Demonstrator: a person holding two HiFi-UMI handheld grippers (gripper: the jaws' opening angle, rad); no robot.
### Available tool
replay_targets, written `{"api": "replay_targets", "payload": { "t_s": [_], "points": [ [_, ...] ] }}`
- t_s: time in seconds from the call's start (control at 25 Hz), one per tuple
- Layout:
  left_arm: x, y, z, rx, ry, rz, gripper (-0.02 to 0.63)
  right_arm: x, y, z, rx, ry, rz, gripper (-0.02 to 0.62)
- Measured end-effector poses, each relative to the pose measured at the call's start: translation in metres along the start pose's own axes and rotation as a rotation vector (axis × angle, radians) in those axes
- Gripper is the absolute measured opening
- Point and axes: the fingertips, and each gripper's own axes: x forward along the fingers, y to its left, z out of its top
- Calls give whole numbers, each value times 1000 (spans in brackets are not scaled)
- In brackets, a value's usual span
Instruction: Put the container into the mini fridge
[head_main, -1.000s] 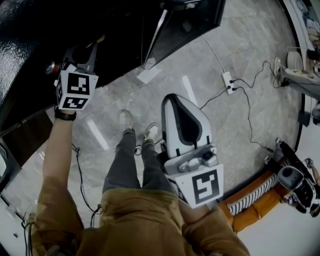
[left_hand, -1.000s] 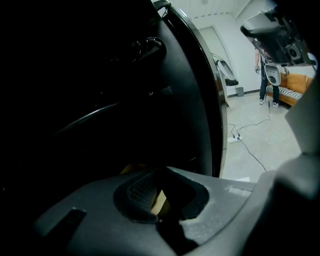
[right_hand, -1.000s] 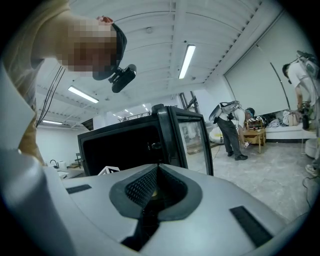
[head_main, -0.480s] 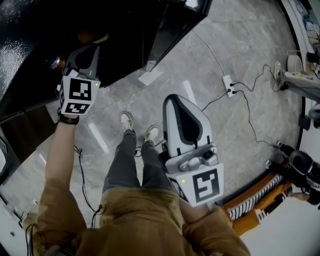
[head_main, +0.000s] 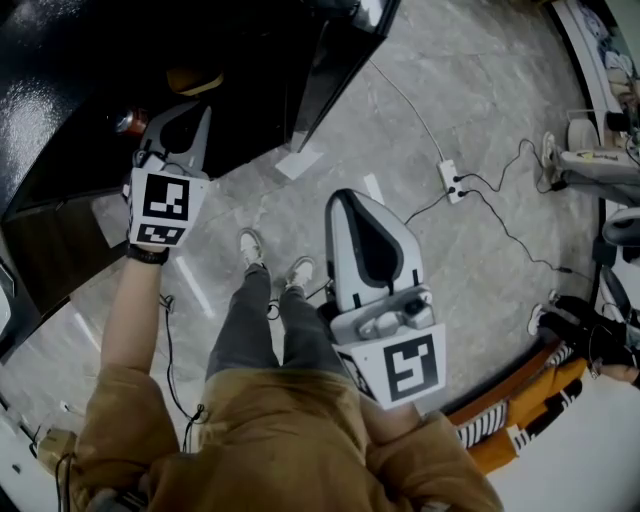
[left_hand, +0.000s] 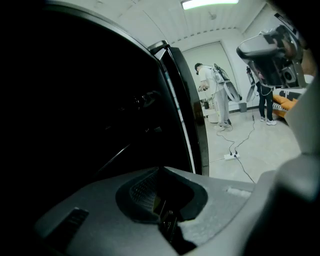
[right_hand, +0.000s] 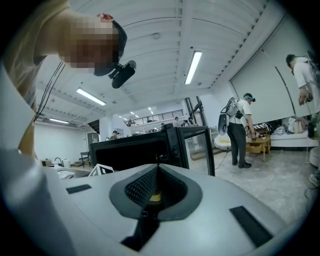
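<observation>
The black mini fridge (head_main: 90, 90) fills the head view's upper left, its door (head_main: 335, 60) swung open. Inside the dark cavity lies a tan object (head_main: 195, 80), possibly the container; it is too dim to tell. A red-and-silver can (head_main: 128, 122) sits just left of my left gripper (head_main: 195, 112), which points into the opening, shut and holding nothing. In the left gripper view the left gripper (left_hand: 161, 172) has its jaws met before the dark interior and the door edge (left_hand: 185, 110). My right gripper (head_main: 345, 195) hangs near my waist, shut and holding nothing. The right gripper (right_hand: 157, 167) faces the fridge (right_hand: 135, 150).
A white power strip (head_main: 452, 178) with cables lies on the grey marble floor to the right. My feet (head_main: 250, 245) stand just short of the fridge. An orange striped object (head_main: 520, 425) sits at lower right. Other people (right_hand: 237, 130) stand far off.
My left gripper has drawn slightly back and down from the fridge opening. The view has tilted, so the fridge sits higher in it. The right gripper has not moved.
</observation>
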Motion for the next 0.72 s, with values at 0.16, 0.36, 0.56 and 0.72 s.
{"api": "replay_targets", "payload": {
  "t_s": [0.16, 0.36, 0.56, 0.72],
  "points": [
    [-25, 1, 12, -44, -22, 12, 2, -8, 10, 15, -9, -18, 10, 3],
    [-47, -4, 25, -59, -33, 9, 2, -16, 19, 36, -24, -35, 24, 3],
    [-72, -11, 37, -92, -53, 8, 2, -30, 30, 51, -33, -48, 31, 3],
    [-91, -13, 42, -120, -63, 7, 2, -36, 41, 59, -36, -53, 44, 3]
  ]
}}
